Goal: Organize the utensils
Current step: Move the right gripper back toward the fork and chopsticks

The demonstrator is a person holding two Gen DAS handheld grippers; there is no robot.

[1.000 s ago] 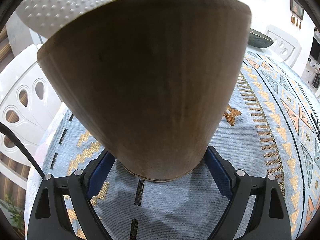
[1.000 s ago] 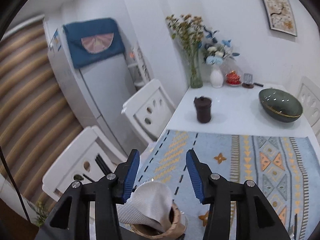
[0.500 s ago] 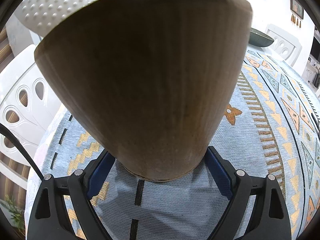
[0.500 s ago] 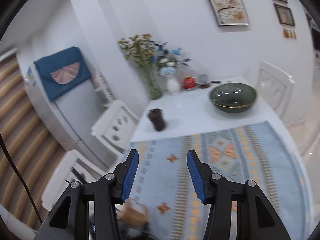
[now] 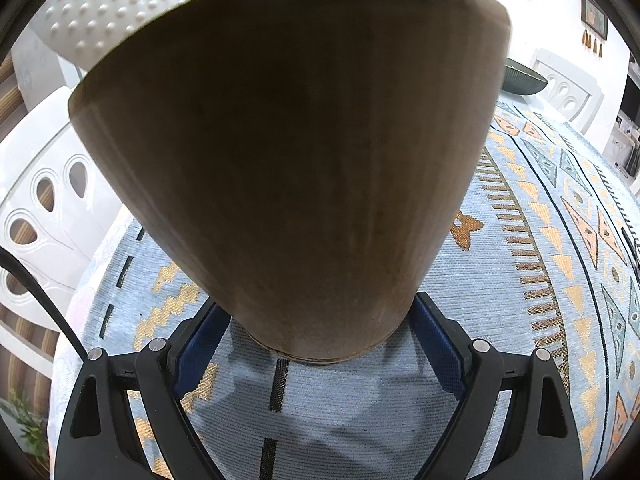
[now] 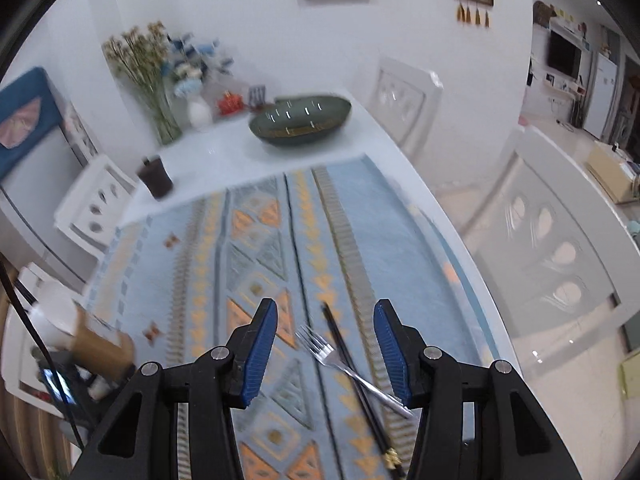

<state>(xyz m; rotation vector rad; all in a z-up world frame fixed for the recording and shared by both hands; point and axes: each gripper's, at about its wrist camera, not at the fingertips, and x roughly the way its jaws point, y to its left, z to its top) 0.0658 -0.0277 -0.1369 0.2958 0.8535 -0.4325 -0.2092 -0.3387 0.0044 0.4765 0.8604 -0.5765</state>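
Note:
A wooden utensil holder (image 5: 296,168) fills the left wrist view, with dimpled white paper (image 5: 120,12) sticking out of its top. My left gripper (image 5: 316,320) is shut on its lower part, a blue pad against each side. In the right wrist view a silver fork (image 6: 332,356) lies across black chopsticks (image 6: 356,376) on the blue patterned runner (image 6: 256,240). My right gripper (image 6: 326,306) hangs open just above them, with both utensils lying between and below its fingers. The holder (image 6: 100,346) shows at the far left of that view.
A dark green bowl (image 6: 300,124), a dark lidded cup (image 6: 156,178) and a vase of flowers (image 6: 160,92) stand at the table's far end. White chairs (image 6: 560,248) line the right side, beside the table's rounded edge (image 6: 480,280).
My right gripper has swung away from the holder, rightwards and down, and now hangs over the fork and chopsticks. The left gripper and the holder have stayed put.

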